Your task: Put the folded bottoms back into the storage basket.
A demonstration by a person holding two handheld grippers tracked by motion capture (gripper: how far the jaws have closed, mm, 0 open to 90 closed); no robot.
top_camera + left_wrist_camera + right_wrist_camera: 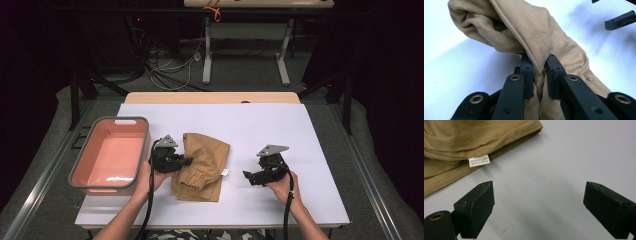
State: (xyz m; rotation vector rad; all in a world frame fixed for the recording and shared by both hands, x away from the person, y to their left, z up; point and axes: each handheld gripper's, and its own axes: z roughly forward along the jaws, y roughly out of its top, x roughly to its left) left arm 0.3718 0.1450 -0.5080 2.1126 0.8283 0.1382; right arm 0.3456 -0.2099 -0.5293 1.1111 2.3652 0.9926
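A tan folded garment (202,167) lies on the white table top (280,130), a little left of the middle. My left gripper (186,161) is at the garment's left edge, and its jaws are shut on a ridge of the tan cloth (539,67). My right gripper (248,176) rests to the right of the garment, apart from it, jaws wide open with bare table between them (537,202). In the right gripper view the garment (461,142) lies ahead at upper left, with a small white label (479,160) at its edge.
A pink rectangular tub with a grey rim (91,150) stands at the table's left side, beside my left hand. Beyond the table's far edge are cables (170,67) on the floor and the legs of another table (207,55).
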